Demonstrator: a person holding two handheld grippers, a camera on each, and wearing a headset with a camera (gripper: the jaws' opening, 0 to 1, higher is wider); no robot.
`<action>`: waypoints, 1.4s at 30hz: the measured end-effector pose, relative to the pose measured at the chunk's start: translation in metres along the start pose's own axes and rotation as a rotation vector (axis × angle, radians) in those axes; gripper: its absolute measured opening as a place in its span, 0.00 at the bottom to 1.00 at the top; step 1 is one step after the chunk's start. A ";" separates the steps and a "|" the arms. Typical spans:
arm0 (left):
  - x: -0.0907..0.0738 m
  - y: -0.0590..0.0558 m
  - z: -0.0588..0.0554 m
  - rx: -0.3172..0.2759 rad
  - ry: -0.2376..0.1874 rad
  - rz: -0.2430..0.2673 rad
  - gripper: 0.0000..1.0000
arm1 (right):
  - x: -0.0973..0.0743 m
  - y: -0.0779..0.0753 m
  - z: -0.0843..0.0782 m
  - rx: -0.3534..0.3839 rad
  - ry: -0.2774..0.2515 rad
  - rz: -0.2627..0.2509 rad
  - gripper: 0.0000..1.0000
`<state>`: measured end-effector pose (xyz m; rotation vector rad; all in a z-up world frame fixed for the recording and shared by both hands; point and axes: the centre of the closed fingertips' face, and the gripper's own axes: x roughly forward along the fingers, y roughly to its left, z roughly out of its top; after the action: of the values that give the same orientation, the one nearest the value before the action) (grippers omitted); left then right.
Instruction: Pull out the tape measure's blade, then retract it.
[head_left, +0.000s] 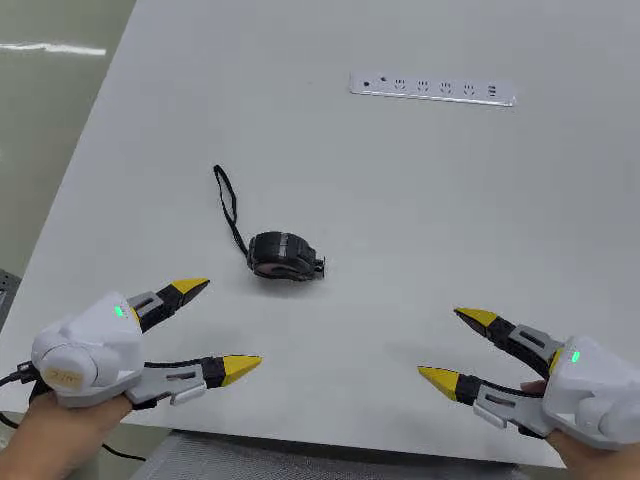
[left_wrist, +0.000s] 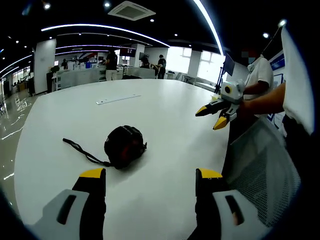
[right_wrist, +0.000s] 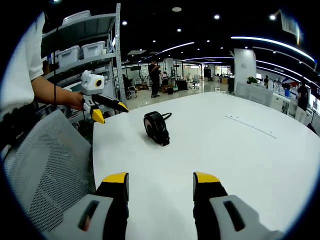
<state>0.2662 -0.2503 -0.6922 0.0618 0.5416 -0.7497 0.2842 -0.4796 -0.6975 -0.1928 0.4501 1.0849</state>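
Note:
A black tape measure (head_left: 284, 256) lies on the white table (head_left: 420, 200), with its black wrist strap (head_left: 229, 206) trailing away to the far left. The blade is fully inside the case. My left gripper (head_left: 218, 325) is open near the front left edge, a short way in front of the tape measure and apart from it. My right gripper (head_left: 455, 346) is open near the front right edge, farther from it. The tape measure (left_wrist: 125, 145) sits ahead of the left gripper (left_wrist: 150, 179), and the tape measure (right_wrist: 157, 127) lies ahead of the right gripper (right_wrist: 161, 183).
A white power strip (head_left: 432, 88) lies at the far side of the table. A mesh chair back (right_wrist: 45, 165) stands at the near table edge. People and shelving (right_wrist: 95, 45) stand in the room beyond.

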 end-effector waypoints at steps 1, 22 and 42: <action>0.001 0.000 0.000 0.001 0.001 -0.001 0.71 | 0.001 0.000 0.000 0.000 0.001 0.003 0.51; 0.013 0.012 0.001 0.034 0.031 -0.031 0.71 | 0.020 -0.005 0.003 -0.032 0.013 0.061 0.51; 0.026 0.019 0.003 0.089 0.074 -0.068 0.72 | 0.036 -0.012 0.007 -0.037 0.010 0.092 0.51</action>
<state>0.2959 -0.2529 -0.7045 0.1551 0.5824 -0.8404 0.3109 -0.4536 -0.7079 -0.2125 0.4518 1.1834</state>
